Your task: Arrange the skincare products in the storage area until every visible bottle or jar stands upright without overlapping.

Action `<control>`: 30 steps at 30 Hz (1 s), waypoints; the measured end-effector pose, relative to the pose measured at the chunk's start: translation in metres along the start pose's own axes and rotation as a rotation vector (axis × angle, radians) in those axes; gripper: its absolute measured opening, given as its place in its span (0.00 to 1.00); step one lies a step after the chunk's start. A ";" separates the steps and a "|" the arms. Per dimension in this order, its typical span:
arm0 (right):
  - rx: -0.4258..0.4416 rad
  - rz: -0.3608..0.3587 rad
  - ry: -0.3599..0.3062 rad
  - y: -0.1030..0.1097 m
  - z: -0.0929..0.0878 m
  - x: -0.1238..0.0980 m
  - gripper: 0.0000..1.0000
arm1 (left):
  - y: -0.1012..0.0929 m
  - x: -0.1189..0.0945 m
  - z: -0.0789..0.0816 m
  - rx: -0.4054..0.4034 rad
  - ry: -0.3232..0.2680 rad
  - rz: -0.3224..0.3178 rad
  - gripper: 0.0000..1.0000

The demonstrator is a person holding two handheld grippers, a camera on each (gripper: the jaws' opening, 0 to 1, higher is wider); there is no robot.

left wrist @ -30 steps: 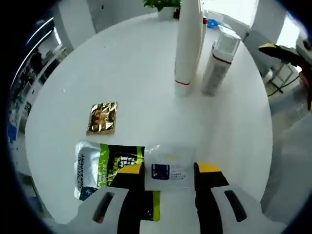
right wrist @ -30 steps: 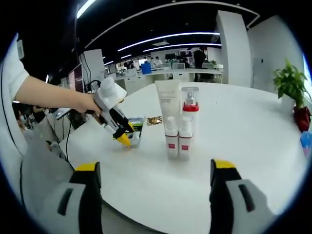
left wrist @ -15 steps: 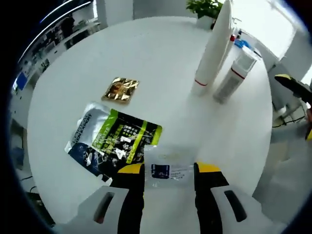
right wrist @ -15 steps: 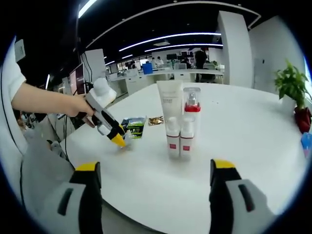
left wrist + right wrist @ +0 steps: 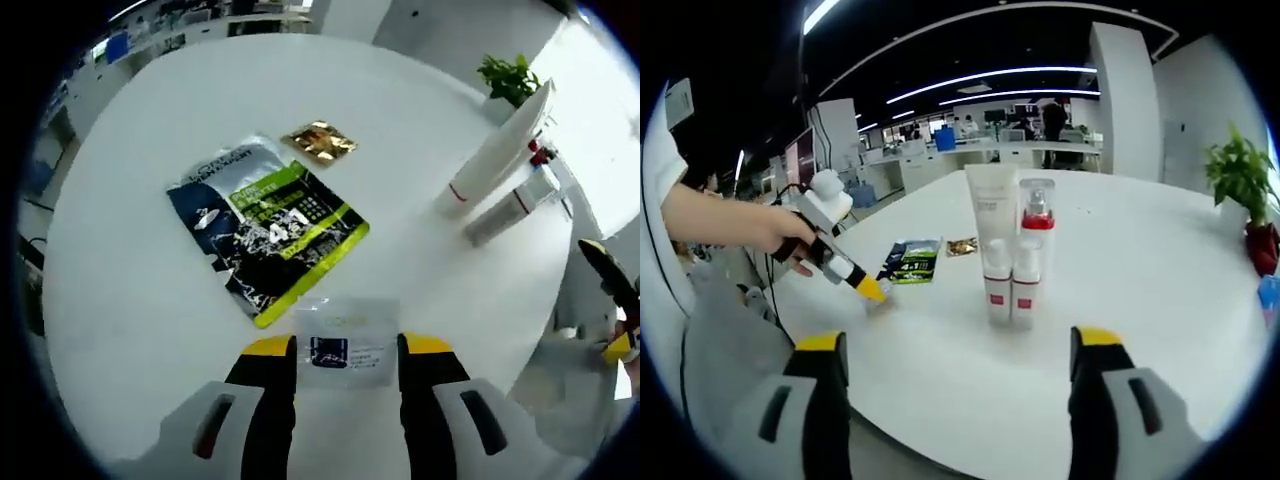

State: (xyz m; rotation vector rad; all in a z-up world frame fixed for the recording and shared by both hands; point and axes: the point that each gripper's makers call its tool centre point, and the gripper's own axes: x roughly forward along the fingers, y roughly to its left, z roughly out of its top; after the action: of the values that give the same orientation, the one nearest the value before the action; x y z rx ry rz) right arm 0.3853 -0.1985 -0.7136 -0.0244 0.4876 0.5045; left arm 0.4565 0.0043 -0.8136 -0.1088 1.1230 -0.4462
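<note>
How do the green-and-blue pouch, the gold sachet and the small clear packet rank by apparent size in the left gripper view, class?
1. Green-and-blue pouch, clearly largest.
2. Small clear packet, held in the left tongs; it lies nearest the camera, so its rank is unsure.
3. Gold sachet, smallest, though farthest.

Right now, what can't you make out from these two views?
- Clear sachet in left gripper: print too small; its lower edge is hidden by the jaws.
- Tube and pump bottle, right gripper view: labels too small.
- Gold packet: glare blurs print.
</note>
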 end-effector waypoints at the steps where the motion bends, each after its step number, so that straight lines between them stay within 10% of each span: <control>1: -0.001 0.001 0.000 0.000 0.000 0.000 0.92 | 0.000 0.000 -0.001 -0.019 -0.008 0.006 0.38; 30: 0.002 0.003 0.007 0.001 -0.001 0.000 0.91 | 0.011 0.001 -0.003 -0.168 -0.174 0.210 0.38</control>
State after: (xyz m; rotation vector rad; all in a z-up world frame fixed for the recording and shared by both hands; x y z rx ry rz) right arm 0.3845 -0.1982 -0.7148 -0.0234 0.4950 0.5065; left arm 0.4571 0.0139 -0.8193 -0.1717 0.9870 -0.1514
